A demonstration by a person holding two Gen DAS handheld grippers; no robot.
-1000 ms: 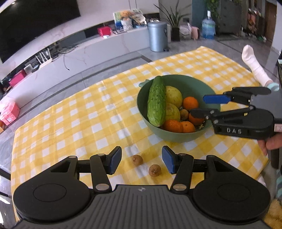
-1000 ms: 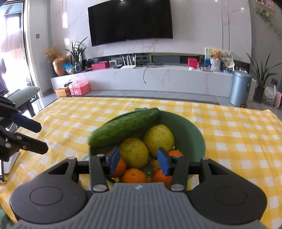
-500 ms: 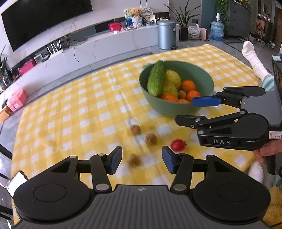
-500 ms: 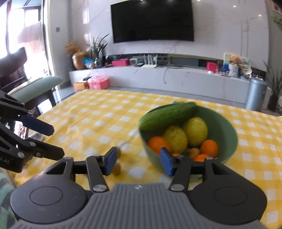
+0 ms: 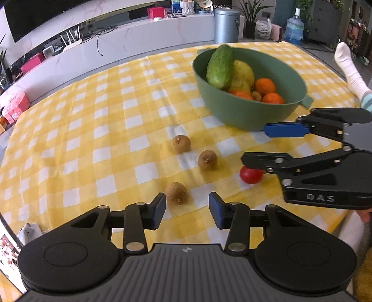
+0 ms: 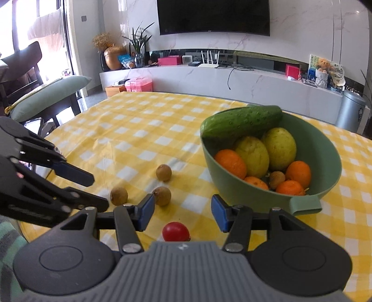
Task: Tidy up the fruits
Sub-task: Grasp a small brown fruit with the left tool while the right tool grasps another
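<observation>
A green bowl (image 5: 251, 116) (image 6: 325, 162) holds a cucumber (image 5: 219, 66) (image 6: 241, 120), two yellow-green fruits, several oranges and a small brown fruit. Three small brown fruits lie loose on the yellow checked cloth: the nearest (image 5: 176, 193) (image 6: 119, 195), the middle one (image 5: 207, 159) (image 6: 162, 195) and the farthest (image 5: 181, 144) (image 6: 163, 172). A red tomato (image 5: 251, 175) (image 6: 175, 231) lies close under my right gripper. My left gripper (image 5: 187, 210) is open and empty, just short of the nearest brown fruit. My right gripper (image 6: 182, 212) is open and empty.
The table's near edge runs just below both grippers. A white TV bench with boxes and a router stands behind the table. A grey bin (image 5: 226, 22) stands on the floor behind the bowl. A person's socked foot (image 5: 348, 67) is at the right.
Both grippers have pulled back from the bowl toward the table's near edge. A third brown fruit and the tomato have come into view. Both grippers stay open.
</observation>
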